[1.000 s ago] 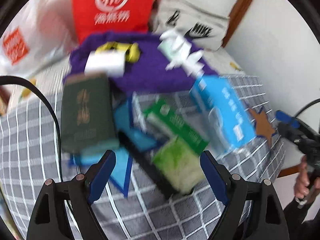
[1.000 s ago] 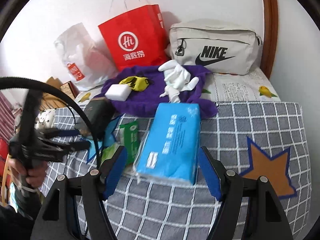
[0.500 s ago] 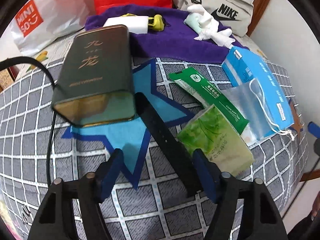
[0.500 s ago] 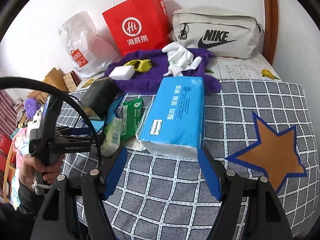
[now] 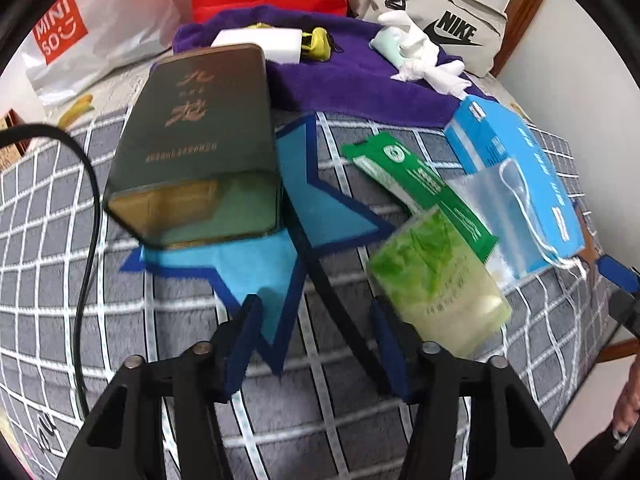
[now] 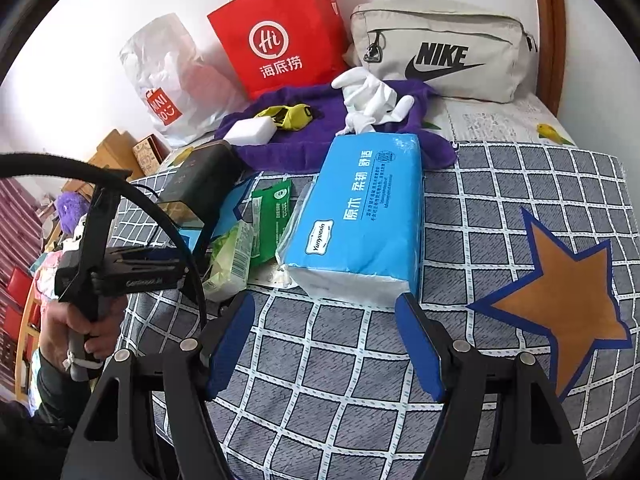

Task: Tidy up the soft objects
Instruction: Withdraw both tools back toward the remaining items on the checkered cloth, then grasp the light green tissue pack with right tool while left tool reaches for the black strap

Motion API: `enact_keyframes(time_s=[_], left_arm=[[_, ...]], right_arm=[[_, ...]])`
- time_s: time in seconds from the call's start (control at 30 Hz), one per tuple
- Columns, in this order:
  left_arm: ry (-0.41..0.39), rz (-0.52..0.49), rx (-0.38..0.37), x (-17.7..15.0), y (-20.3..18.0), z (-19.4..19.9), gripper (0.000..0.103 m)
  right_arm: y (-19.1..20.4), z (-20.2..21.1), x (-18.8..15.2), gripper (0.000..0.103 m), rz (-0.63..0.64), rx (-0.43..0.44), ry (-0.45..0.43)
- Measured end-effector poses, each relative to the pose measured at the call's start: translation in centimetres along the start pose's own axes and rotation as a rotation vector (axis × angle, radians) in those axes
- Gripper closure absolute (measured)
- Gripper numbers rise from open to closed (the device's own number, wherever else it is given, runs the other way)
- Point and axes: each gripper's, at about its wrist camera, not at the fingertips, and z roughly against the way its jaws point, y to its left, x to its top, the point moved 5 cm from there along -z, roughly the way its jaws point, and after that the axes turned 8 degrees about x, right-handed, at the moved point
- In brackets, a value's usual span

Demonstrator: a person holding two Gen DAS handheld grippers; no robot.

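Note:
My left gripper (image 5: 316, 340) hangs low over the checked blanket (image 5: 120, 340), its jaws closing. A black strip (image 5: 332, 292) runs between the blue pads, which do not press on it. A pale green tissue pack (image 5: 436, 276) lies just to its right, with a green wipes packet (image 5: 416, 176) behind that. Beyond the gripper to the left lies a dark green tin (image 5: 200, 152). My right gripper (image 6: 326, 340) stands open and holds nothing, just short of the near end of a blue tissue pack (image 6: 360, 216). A white glove (image 6: 372, 100), a white sponge (image 6: 252, 130) and a yellow item (image 6: 292, 114) rest on a purple towel (image 6: 420, 136).
A red paper bag (image 6: 280, 36), a grey Nike pouch (image 6: 440, 48) and a white plastic bag (image 6: 168, 80) stand along the back wall. A clear bag with a mask (image 5: 500, 196) leans on the blue pack. A person's hand (image 6: 80, 328) holds the left gripper at the bed's left edge.
The left gripper has come down close to the blanket and its jaws have narrowed around the black strip. The right gripper has sunk a little toward the blue tissue pack.

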Motion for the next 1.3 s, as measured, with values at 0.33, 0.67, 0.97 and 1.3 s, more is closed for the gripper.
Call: enact_keyframes(time_s=[0.33,0.67,0.97,1.3], left_arm=[[0.000,-0.017,0.028,0.3,0.1,-0.1,0.094],[-0.046,-0.027,0.014,0.0,-0.3,1.1,0.099],[-0.089,0.050,0.032,-2.6,4.1,3.9,0.099],[-0.118,0.143,0.017,-3.5,7.5,4.2,0.099]], right_arm=[[0.2,-0.2,-0.2,0.031,0.018,-0.002,0.006],[4.9,-2.0,-0.3,0.031,0.128,0.048,0.051],[10.1,-7.0,0.4,0.031,0.259,0.068,0.133],[11.5,-13.2,0.6,0.031,0.408,-0.156,0.195]])
